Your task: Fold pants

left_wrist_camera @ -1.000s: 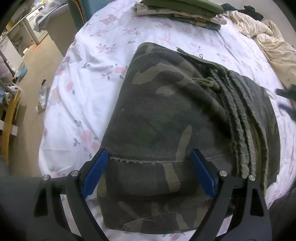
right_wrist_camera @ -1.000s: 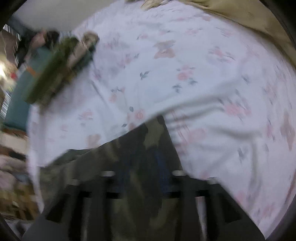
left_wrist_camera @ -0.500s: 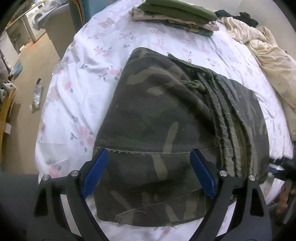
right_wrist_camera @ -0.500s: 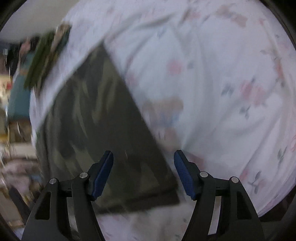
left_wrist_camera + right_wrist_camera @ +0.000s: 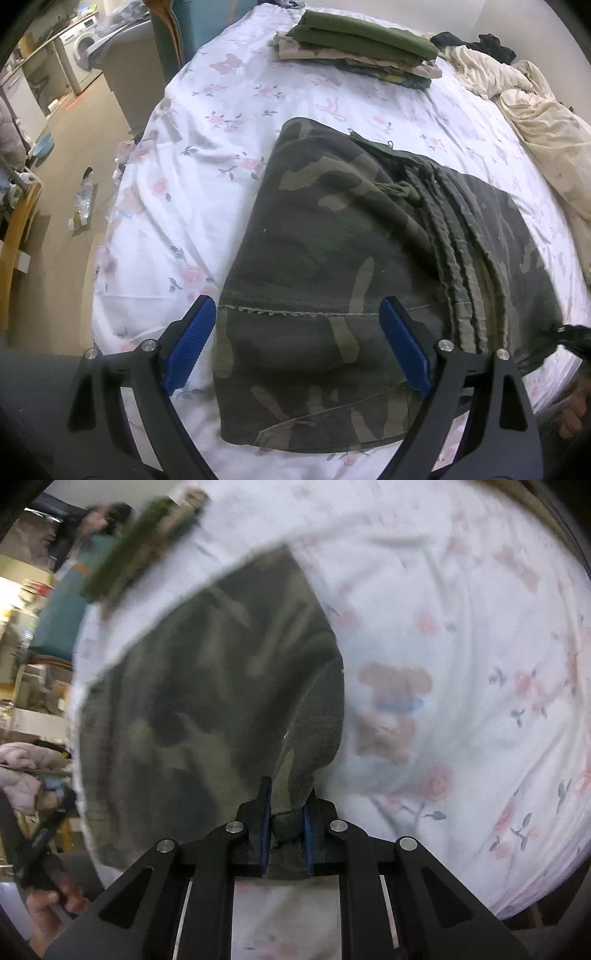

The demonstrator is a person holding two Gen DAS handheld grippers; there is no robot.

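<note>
Folded camouflage pants (image 5: 362,266) lie on a white floral bedsheet (image 5: 192,206). My left gripper (image 5: 299,339) is open, its blue pads either side of the pants' near part, holding nothing. In the right wrist view the same pants (image 5: 207,701) fill the left half, blurred. My right gripper (image 5: 286,827) is shut on a bunched corner of the pants at their near right edge. The right gripper's tip shows at the right edge of the left wrist view (image 5: 570,334).
A stack of folded clothes (image 5: 354,48) sits at the far end of the bed. A crumpled cream garment (image 5: 535,122) lies far right. The bed's left edge drops to the floor (image 5: 62,206), with a washing machine (image 5: 83,48) beyond.
My right gripper has closed on the pants' corner; half a second ago its jaws were open above it. My left gripper has drawn back slightly and stays open.
</note>
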